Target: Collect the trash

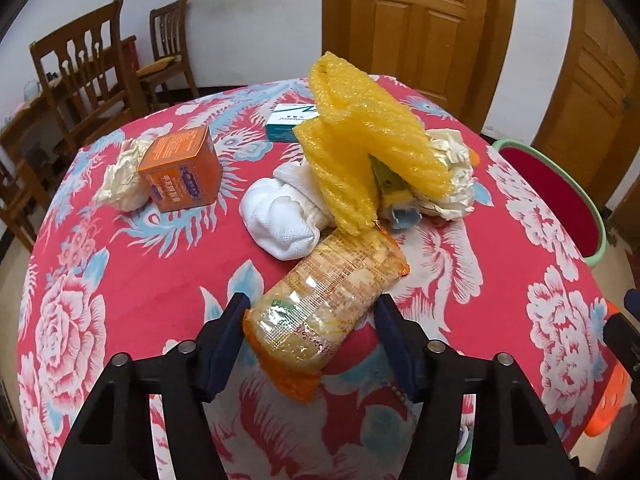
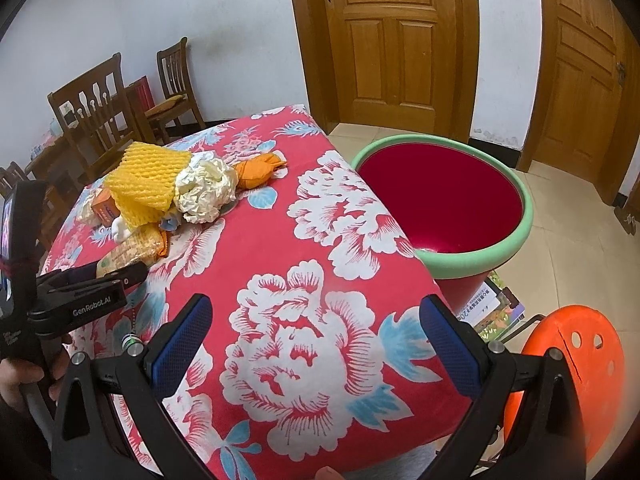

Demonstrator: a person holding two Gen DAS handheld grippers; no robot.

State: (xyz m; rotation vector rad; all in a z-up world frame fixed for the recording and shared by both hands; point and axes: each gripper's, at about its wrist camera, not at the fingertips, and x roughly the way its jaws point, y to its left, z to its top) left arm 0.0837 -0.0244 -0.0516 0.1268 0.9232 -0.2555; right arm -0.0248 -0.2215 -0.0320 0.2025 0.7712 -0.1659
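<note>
A: Where did I have the left gripper (image 1: 310,314)?
B: Straddling the near end of the snack packet (image 1: 320,300) on the flowered tablecloth (image 1: 132,276); whether the pads pressed it, I couldn't tell.
A: The right gripper (image 2: 316,334)?
B: Spread wide, holding nothing. Beyond the packet lay yellow foam netting (image 1: 360,148); the red bin (image 2: 440,208) stood past the table's edge.

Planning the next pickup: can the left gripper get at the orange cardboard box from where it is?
Probably not yet: the left gripper has its jaws around the clear noodle packet. The orange cardboard box stands farther off beside crumpled paper, its near side unblocked.
</note>
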